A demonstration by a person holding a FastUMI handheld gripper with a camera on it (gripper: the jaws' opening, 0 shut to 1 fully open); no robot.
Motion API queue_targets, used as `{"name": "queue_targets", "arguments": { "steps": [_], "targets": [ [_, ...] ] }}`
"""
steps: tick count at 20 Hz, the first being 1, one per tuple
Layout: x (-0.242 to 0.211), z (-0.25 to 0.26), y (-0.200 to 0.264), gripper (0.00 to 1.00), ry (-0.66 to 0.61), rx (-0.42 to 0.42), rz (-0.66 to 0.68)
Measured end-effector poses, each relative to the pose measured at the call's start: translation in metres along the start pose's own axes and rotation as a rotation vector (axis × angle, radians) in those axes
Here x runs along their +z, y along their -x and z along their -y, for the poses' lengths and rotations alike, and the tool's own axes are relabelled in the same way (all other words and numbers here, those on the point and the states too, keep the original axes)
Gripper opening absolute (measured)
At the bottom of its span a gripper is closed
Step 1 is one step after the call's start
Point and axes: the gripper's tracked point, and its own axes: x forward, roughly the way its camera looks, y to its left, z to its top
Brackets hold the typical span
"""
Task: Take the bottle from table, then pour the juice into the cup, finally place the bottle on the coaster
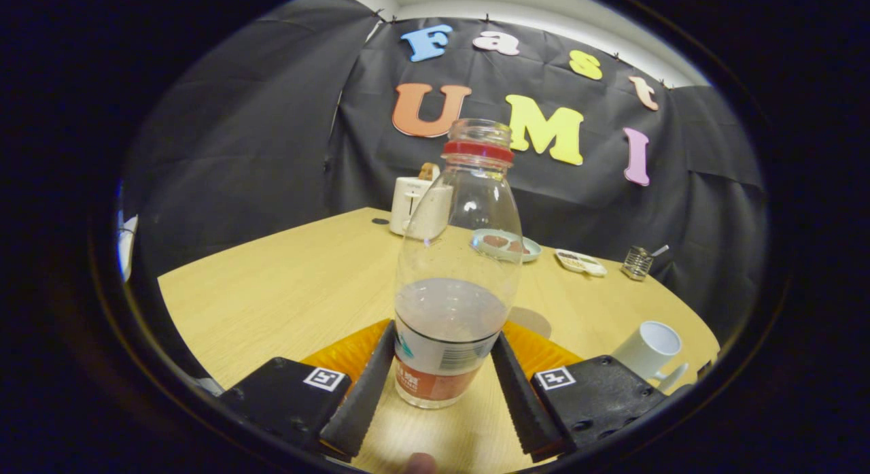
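A clear plastic bottle with a red neck ring and no cap stands upright between my fingers, holding pale cloudy juice in its lower third. My gripper is shut on it, with both fingers pressing the labelled lower part from left and right. I cannot tell whether the bottle's base rests on the wooden table or hangs just above it. A white cup with a handle sits to the right of the right finger, near the table's edge, and looks empty.
Beyond the bottle stand a white toaster holding bread, a light plate with brown pieces, a small white dish and a wire metal holder. Black cloth walls close off the table at the back and left. A person's fingertip shows behind the fingers.
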Motion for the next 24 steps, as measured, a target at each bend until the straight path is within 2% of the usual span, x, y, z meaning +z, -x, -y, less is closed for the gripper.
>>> {"name": "queue_targets", "arguments": {
  "steps": [9, 13, 19, 24],
  "targets": [
    [0.010, -0.004, 0.004, 0.79, -0.019, 0.054, 0.001],
    [0.028, -0.010, 0.017, 0.77, -0.071, 0.088, 0.021],
    [0.056, -0.020, 0.041, 0.75, -0.296, 0.179, 0.056],
    [0.058, -0.012, 0.049, 0.75, -0.506, 0.251, 0.034]
  ]
}}
